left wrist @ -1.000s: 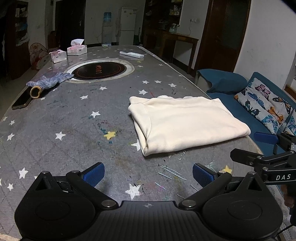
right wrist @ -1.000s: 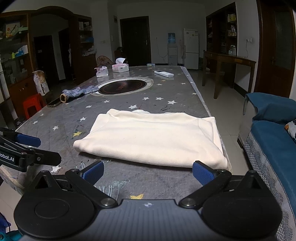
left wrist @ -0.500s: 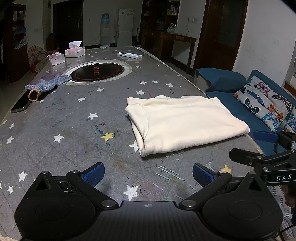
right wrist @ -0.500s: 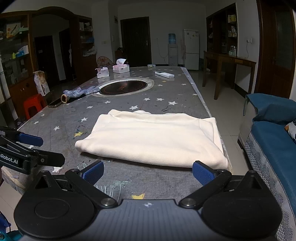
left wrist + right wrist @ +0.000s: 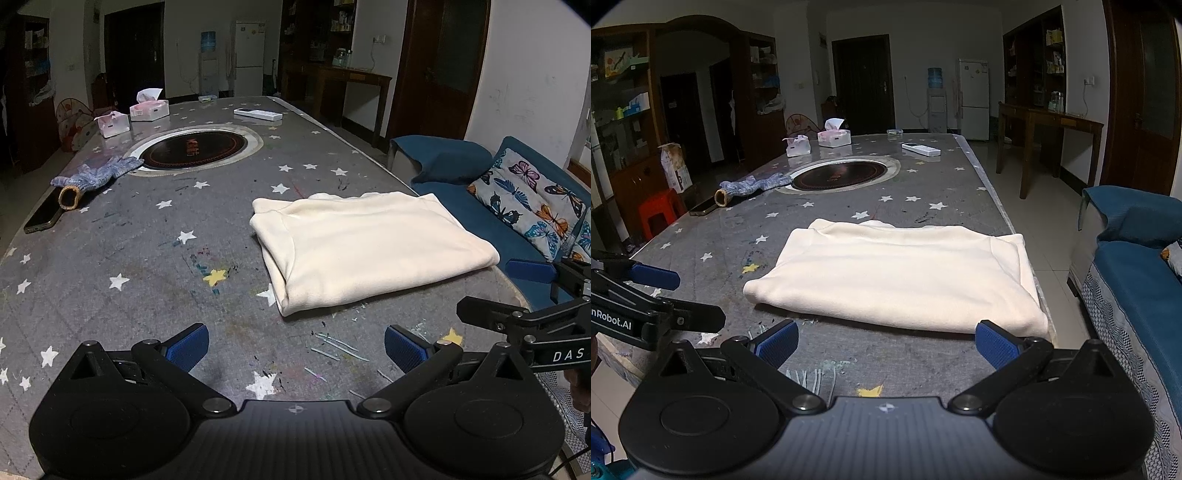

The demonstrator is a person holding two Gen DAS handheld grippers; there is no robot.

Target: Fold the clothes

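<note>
A cream garment point(image 5: 369, 247) lies folded into a flat rectangle on the grey star-patterned table point(image 5: 147, 258), near its right edge. It also shows in the right wrist view point(image 5: 905, 280). My left gripper point(image 5: 295, 349) is open and empty, hovering over the table a little in front of the garment's near left corner. My right gripper point(image 5: 886, 343) is open and empty, just in front of the garment's near edge. Each gripper shows at the side of the other's view, the right one point(image 5: 532, 295) and the left one point(image 5: 646, 295).
A round inset hob point(image 5: 194, 147), a blue knit glove point(image 5: 96, 175), a phone point(image 5: 42, 218), two tissue boxes point(image 5: 147, 109), and a white remote point(image 5: 258, 113) lie on the far part of the table. A blue sofa point(image 5: 517, 229) with a butterfly cushion stands along the right.
Both grippers have drawn back slightly and tilted; the garment sits a little farther and has not moved. Both stay open.
</note>
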